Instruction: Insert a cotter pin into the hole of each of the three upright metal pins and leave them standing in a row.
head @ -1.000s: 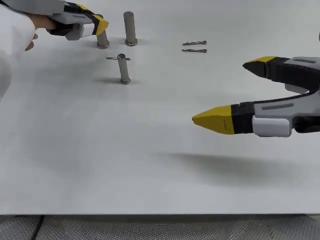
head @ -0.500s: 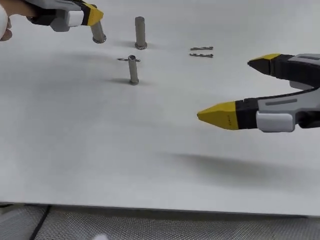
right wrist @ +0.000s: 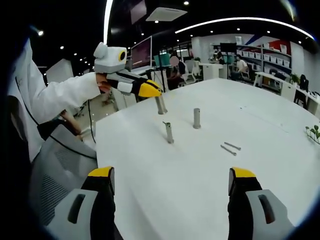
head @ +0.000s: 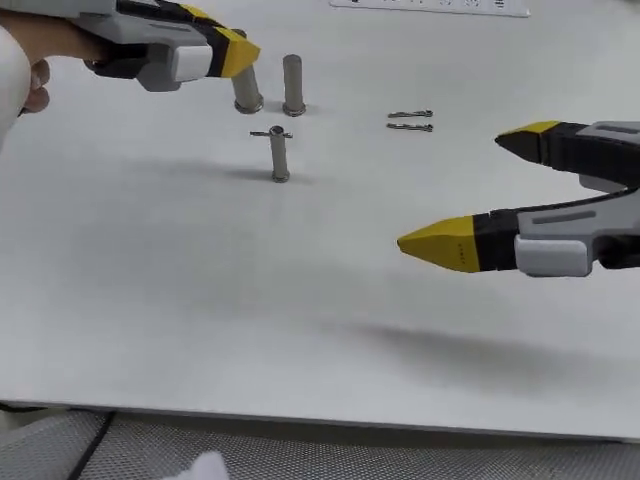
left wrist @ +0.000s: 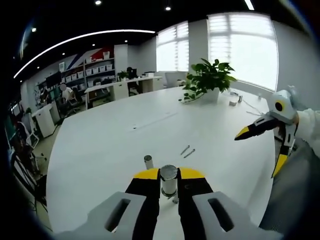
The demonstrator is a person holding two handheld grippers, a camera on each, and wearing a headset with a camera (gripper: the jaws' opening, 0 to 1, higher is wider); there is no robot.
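Clamping a plain grey metal pin [head: 246,93] near its top, the left gripper [left wrist: 169,175] has its two yellow-tipped fingers [left wrist: 146,175] closed against the pin's sides. Whether the pin's foot touches the white table [head: 200,300] I cannot tell; in the right gripper view it leans a little.

Just beside it, not touching, a second bare metal pin [head: 293,85] stands upright. A third upright metal pin [head: 280,158] stands nearer the person, with a thin wire cotter pin [head: 271,133] through the hole near its top, sticking out on both sides. To the right of these three, two loose cotter pins [head: 410,114] lie flat and side by side, parallel and close together.

The right gripper [right wrist: 172,172] hovers above the table with its jaws spread wide and nothing between them. It is well apart from the pins and from the loose cotter pins, and its shadow falls on the bare surface beneath.

A broad stretch of bare white tabletop lies between the right gripper and the pins, so there is free room on that side. The near table edge [head: 320,425] runs across the bottom of the head view — well clear of every pin, with a grey mesh surface [head: 400,460] below it.
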